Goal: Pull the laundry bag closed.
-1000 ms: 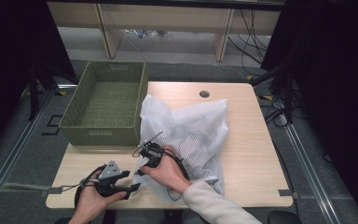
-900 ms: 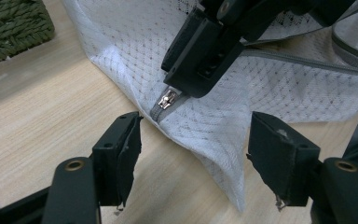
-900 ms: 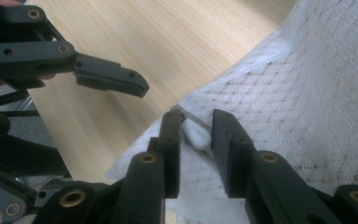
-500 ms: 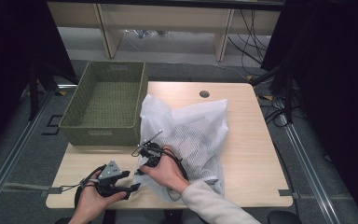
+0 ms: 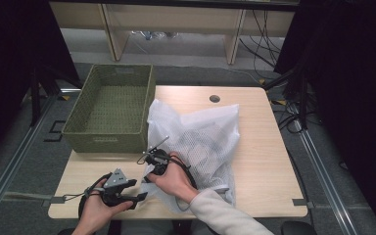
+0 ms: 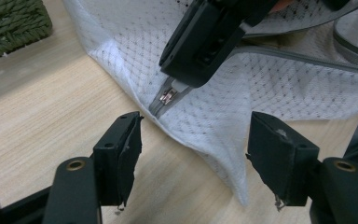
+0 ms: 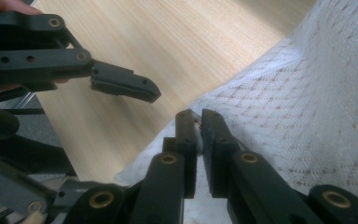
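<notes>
- Left gripper (image 5: pixel 139 198) at the near left table (image 5: pixel 269 161) edge, jaws apart and empty, pads flanking the bag's (image 5: pixel 200 142) near corner without touching it.
- Bag = white mesh laundry bag, lies mid-table, just right of the basket (image 5: pixel 110 105), near corner pointing at the left gripper.
- Right gripper (image 6: pixel 179 88) just beyond, jaws have just been closing, now pinched on the zipper pull (image 6: pixel 168 97) at the bag's near-left edge.
- Step, as I judge it: unzip the bag. Do it well: clamp the left jaws on the mesh corner (image 6: pixel 235 179) first as an anchor, then draw the pull along the zipper (image 6: pixel 307 58) line, low and straight.
- Risk: grip on the tab looks thin; if it slips, re-pinch deeper. Unanchored, the mesh bunches and drags.
- Basket far left, not involved yet.
</notes>
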Available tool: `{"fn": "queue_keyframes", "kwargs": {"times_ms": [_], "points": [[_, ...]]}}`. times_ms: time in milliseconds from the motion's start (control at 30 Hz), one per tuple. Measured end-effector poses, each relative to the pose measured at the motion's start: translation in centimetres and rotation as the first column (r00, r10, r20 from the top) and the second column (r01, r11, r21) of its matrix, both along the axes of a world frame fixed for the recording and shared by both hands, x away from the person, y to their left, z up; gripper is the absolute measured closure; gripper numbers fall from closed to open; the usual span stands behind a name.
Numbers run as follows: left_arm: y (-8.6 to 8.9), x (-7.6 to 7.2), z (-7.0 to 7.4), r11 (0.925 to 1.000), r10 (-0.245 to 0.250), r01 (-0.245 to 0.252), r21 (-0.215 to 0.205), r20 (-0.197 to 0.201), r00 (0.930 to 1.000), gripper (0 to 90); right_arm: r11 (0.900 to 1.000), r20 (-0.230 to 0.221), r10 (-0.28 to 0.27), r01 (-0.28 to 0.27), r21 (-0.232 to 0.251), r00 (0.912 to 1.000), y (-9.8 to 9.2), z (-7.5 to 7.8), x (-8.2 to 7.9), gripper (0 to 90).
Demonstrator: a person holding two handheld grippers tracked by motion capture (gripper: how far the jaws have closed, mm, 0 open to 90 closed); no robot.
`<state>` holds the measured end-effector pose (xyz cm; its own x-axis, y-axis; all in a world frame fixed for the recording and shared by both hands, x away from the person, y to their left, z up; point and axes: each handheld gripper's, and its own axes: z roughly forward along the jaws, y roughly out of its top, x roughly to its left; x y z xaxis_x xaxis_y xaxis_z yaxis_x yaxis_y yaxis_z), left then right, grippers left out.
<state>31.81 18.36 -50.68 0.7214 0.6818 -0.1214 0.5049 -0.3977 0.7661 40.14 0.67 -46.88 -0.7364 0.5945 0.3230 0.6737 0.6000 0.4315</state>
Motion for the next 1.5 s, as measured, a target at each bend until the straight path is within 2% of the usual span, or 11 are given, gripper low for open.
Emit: {"fn": "queue_keyframes", "kwargs": {"times_ms": [67, 300, 333, 400, 500, 600, 767, 833, 1033, 1267, 1500], "points": [[-0.1, -0.1, 0.0, 0.9998, 0.022, -0.022, -0.003, -0.015, 0.9996, 34.9, 1.0, -0.001, -0.001, 0.001, -0.003, 1.0, 0.0, 0.1, 0.0, 86.6], [-0.2, 0.5, 0.1, 0.9995, -0.003, 0.003, -0.03, -0.019, 0.9998, 37.0, 1.0, 0.014, 0.0, 0.0, 0.014, 0.9999, -0.1, 1.5, -0.3, 86.8], [-0.4, 0.5, 0.0, 0.9981, 0.001, -0.003, -0.062, -0.033, 0.9995, 37.7, 1.0, 0.005, -0.004, 0.004, 0.02, 1.0, -0.1, 1.8, -0.5, 86.9], [-0.4, 0.5, 0.0, 0.9984, 0.016, -0.018, -0.053, -0.038, 0.9991, 38.4, 1.0, 0.017, 0.003, -0.003, 0.027, 0.9999, -0.2, 2.1, -0.5, 86.8], [-0.6, 0.8, 0.2, 0.9961, 0.002, -0.005, -0.088, -0.039, 0.9992, 39.8, 0.999, 0.04, 0.011, -0.012, 0.041, 0.9991, -0.5, 3.2, -0.9, 86.9], [-0.8, 1.1, 0.4, 0.9966, -0.005, 0.0, -0.083, -0.057, 0.9984, 42.1, 0.998, 0.045, 0.014, -0.017, 0.058, 0.9989, -0.7, 3.8, -1.1, 86.9], [-1.4, 1.6, 0.5, 0.9966, -0.024, 0.021, -0.08, -0.038, 0.999, 47.3, 0.998, 0.073, 0.013, -0.018, 0.064, 0.9973, -1.0, 4.6, -1.4, 86.9], [-1.7, 1.8, 0.6, 0.9966, -0.036, 0.032, -0.076, -0.055, 0.9978, 49.7, 0.997, 0.064, 0.017, -0.022, 0.071, 0.9978, -1.1, 4.7, -1.4, 86.9], [-2.2, 2.1, 0.9, 0.9978, -0.03, 0.029, -0.059, -0.017, 0.9994, 55.9, 0.997, 0.072, 0.011, -0.016, 0.076, 0.9973, -1.6, 5.2, -1.6, 86.9], [-1.9, 2.2, 1.2, 0.9971, -0.055, 0.054, -0.054, -0.018, 0.9983, 62.9, 0.997, 0.07, 0.003, -0.009, 0.079, 0.9975, -1.9, 5.4, -1.7, 86.9], [-1.8, 2.2, 1.5, 0.9964, -0.049, 0.048, -0.07, -0.014, 0.9987, 58.2, 0.997, 0.095, 0.011, -0.018, 0.074, 0.9954, -2.0, 5.2, -1.7, 86.9]]}}
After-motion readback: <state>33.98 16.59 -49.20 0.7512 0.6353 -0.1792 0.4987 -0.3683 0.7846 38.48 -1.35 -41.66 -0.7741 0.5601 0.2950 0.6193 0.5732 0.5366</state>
